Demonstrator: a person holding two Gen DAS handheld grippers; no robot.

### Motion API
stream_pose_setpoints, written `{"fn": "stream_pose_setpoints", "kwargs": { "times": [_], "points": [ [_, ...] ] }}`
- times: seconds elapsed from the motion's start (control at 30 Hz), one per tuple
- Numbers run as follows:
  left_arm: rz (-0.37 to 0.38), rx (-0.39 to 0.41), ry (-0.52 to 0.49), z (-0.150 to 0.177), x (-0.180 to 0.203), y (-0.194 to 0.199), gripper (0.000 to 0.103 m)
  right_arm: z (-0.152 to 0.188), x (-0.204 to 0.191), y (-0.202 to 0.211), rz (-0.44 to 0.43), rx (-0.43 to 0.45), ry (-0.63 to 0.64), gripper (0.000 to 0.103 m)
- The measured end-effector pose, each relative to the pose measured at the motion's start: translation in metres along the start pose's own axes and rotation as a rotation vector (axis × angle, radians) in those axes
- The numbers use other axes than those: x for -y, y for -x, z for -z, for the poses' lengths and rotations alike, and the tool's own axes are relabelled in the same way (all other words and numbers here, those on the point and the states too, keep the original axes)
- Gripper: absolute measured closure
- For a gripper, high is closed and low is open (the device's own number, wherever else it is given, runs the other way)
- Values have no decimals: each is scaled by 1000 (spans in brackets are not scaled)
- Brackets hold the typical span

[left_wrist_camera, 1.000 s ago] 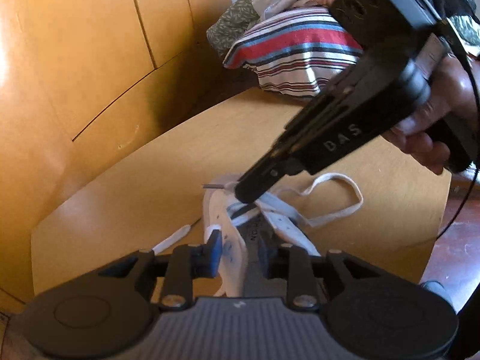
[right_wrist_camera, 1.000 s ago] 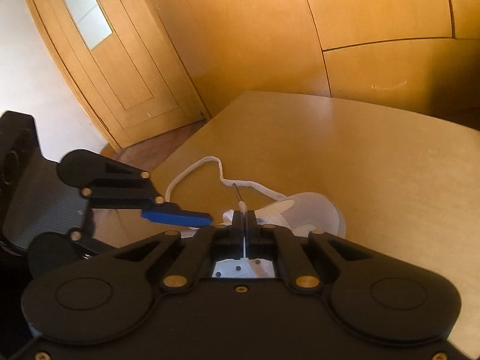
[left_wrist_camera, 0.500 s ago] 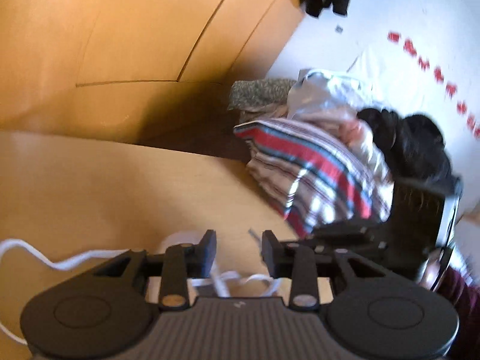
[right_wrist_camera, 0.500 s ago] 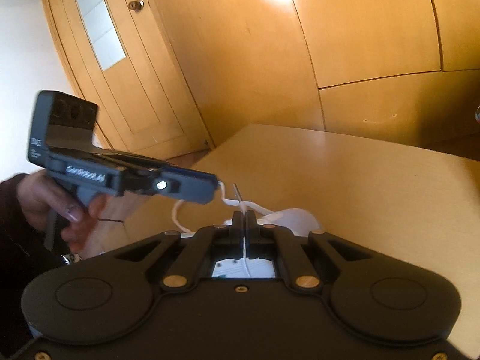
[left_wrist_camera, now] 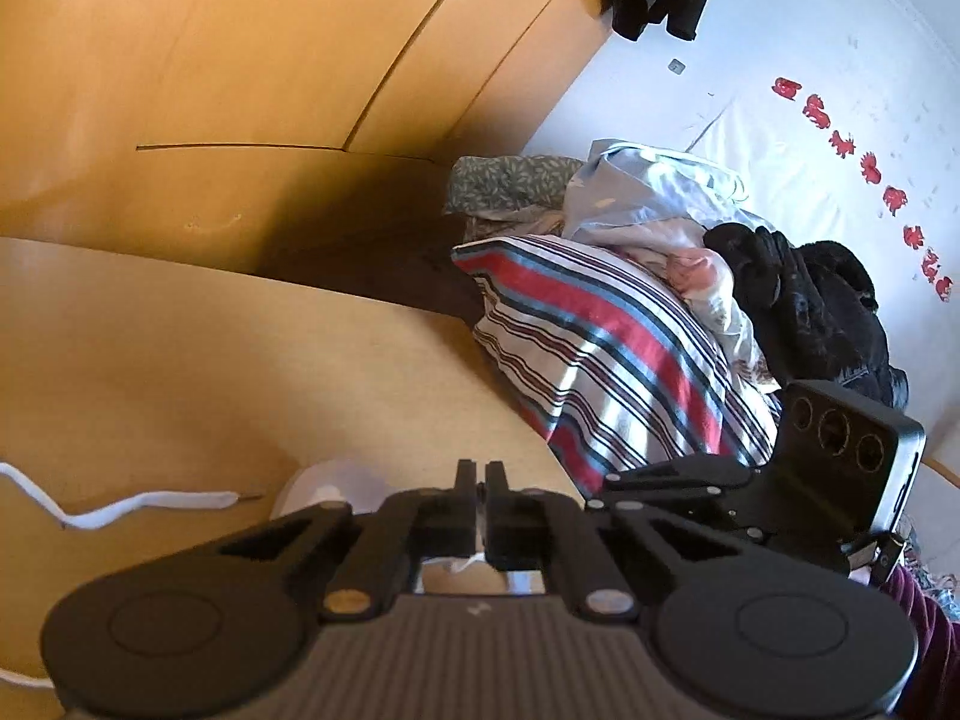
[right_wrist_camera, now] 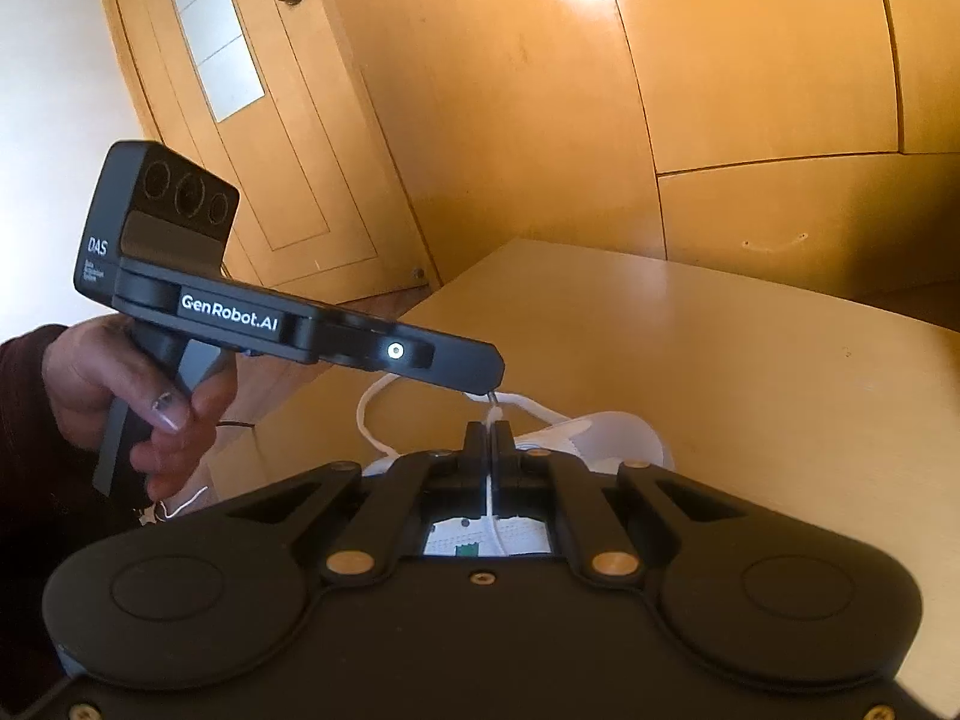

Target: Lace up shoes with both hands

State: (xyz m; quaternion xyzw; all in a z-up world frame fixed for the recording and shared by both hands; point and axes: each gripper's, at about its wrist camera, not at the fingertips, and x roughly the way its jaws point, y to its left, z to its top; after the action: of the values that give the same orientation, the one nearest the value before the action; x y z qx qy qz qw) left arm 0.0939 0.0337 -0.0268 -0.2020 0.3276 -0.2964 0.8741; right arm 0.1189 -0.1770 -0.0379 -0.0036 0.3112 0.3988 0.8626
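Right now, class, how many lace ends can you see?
2. One lace end lies loose on the table beside the shoe; the other lace end stands pinched in the right gripper, its tip caught by the left gripper.

Sunlit wooden wall panels (right_wrist_camera: 750,60), a panelled door (right_wrist_camera: 252,120), white wall (left_wrist_camera: 750,60) behind piled bedding (left_wrist_camera: 612,348).

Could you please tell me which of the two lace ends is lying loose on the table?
The lace end left of the shoe, its tip bare on the wood; the other is clamped in the right gripper.
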Motion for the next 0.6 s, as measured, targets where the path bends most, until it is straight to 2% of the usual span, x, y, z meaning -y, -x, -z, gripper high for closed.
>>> {"fn": "stream_pose_setpoints", "kwargs": {
  "times": [0.03,0.1,0.13,0.17,0.23,0.37,0.43,0.5,0.6],
  "points": [
    [7,0,6,0,0,1,101,0,-3,1,5,-6,7,100],
    [16,-1,9,0,0,1,101,0,-4,-2,15,-14,11,92],
    [17,-2,10,0,0,1,101,0,-5,-3,27,-18,16,81],
    [19,-3,11,0,-1,1,101,0,-6,-4,38,-17,20,76],
    [24,-10,16,0,-1,1,101,-1,-7,-4,53,-16,25,74],
    [18,-19,1,1,0,1,101,-2,-9,-3,58,-12,50,75],
    [19,-23,-1,1,0,0,101,-1,-11,-5,63,-23,73,79],
    [20,-25,1,1,0,-1,101,-1,-13,-5,62,-26,83,79],
    [14,-25,-1,1,0,-1,101,-1,-15,-7,64,-37,99,88]
  ]
}}
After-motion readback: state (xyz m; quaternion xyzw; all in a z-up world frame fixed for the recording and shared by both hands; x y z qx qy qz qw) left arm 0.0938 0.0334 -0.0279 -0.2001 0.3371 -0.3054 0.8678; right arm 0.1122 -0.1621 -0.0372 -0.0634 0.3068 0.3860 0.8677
